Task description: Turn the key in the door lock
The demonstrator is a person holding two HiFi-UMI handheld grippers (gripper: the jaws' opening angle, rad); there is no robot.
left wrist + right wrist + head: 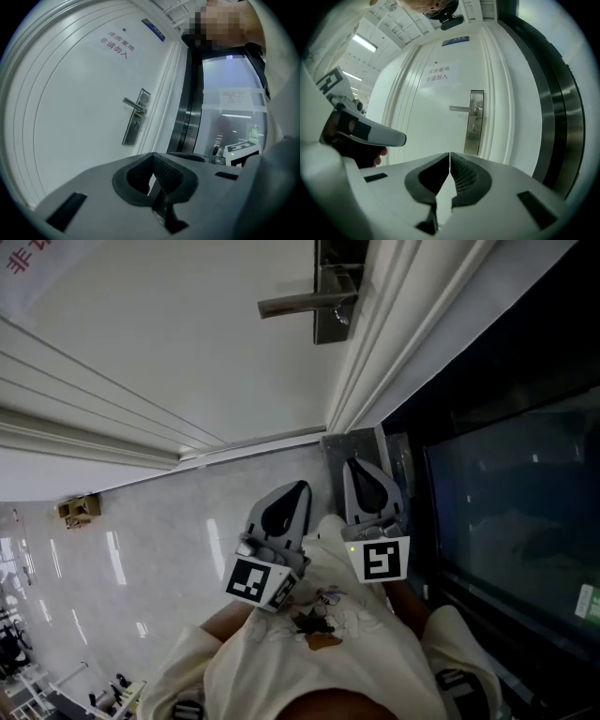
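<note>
The white door (187, 343) carries a steel lock plate (337, 292) with a lever handle (305, 304). In the right gripper view the lock plate (475, 123) shows a small keyhole fitting (474, 129) below the handle (464, 109); whether a key sits in it is too small to tell. The left gripper view shows the same plate (136, 117). My left gripper (302, 487) and right gripper (354, 463) are held close to my body, well short of the door. Both are shut with nothing between their tips.
A dark-framed glass panel (506, 512) stands right of the door frame (394, 334). A metal threshold plate (352, 442) lies at the door's foot. The glossy floor (141, 549) holds a small box (80, 510). A red-lettered sign (116, 47) is on the door.
</note>
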